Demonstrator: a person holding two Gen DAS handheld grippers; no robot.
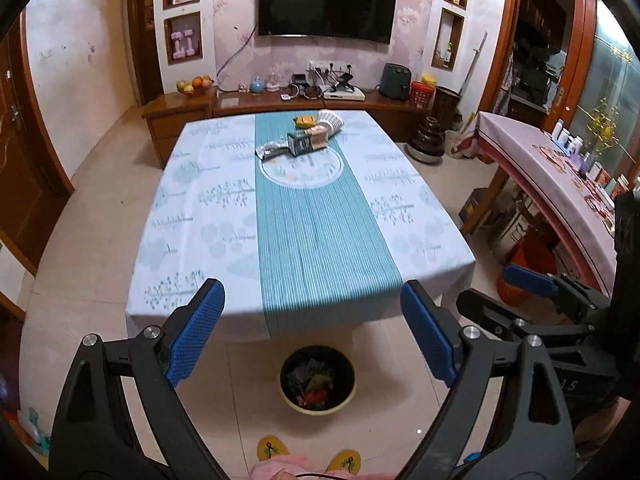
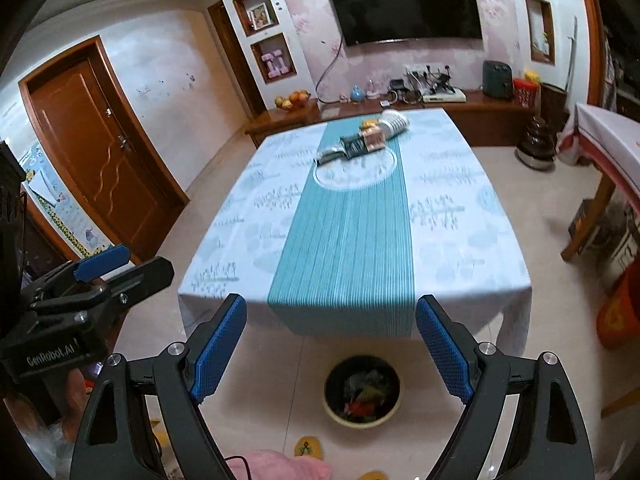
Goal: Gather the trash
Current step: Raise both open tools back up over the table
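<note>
Trash lies at the far end of the table (image 1: 224,216): a dark carton (image 1: 307,141), a silvery wrapper (image 1: 272,150), a yellow packet (image 1: 304,121) and a tipped white ribbed cup (image 1: 332,121). The right wrist view shows the same carton (image 2: 362,142), wrapper (image 2: 330,155) and cup (image 2: 394,122). A round bin (image 1: 318,380) (image 2: 362,394) with rubbish inside stands on the floor by the table's near edge. My left gripper (image 1: 312,304) is open and empty, held above the near edge. My right gripper (image 2: 332,316) is also open and empty, beside it.
A TV (image 1: 327,4) hangs over a wooden cabinet (image 1: 360,100) behind the table. A cluttered side table (image 1: 560,168) stands to the right, a wooden door (image 2: 104,152) to the left. Yellow slippers (image 1: 272,448) of the person show near the bin.
</note>
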